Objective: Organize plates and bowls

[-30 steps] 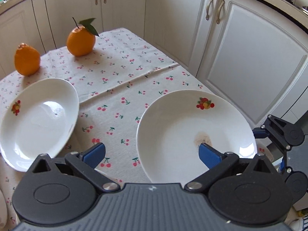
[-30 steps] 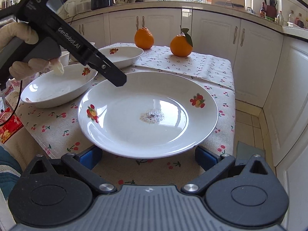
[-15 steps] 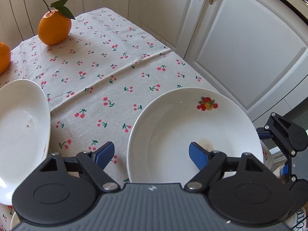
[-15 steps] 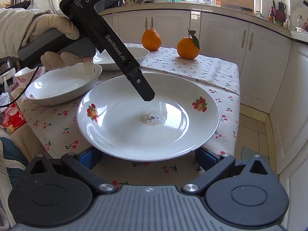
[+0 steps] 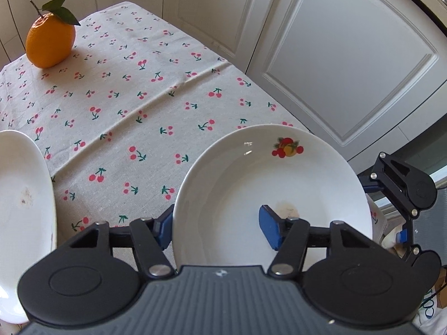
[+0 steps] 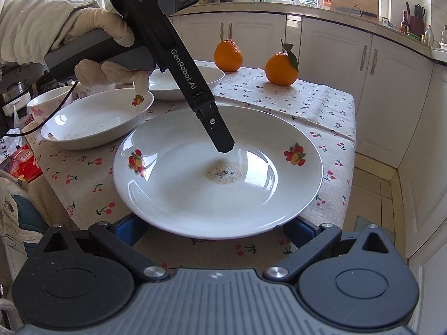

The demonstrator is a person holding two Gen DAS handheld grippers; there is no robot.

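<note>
Left gripper closing, fairly narrow, astride the plate rim (1 pad inside, 1 outside).

The left gripper is a black wedge-nosed tool with a grey handle, printed "DAS" and "GenRobot.AI" in white (one silver screw near the tip). A cream glove and pale sleeve cover the hand. Both grippers have blue pads, silver pivot screws and ribbed grey bodies.

The left claw tilts steeply down in a gloved hand, its jaws closing. The right claw angles down, jaws spread wide.
</note>
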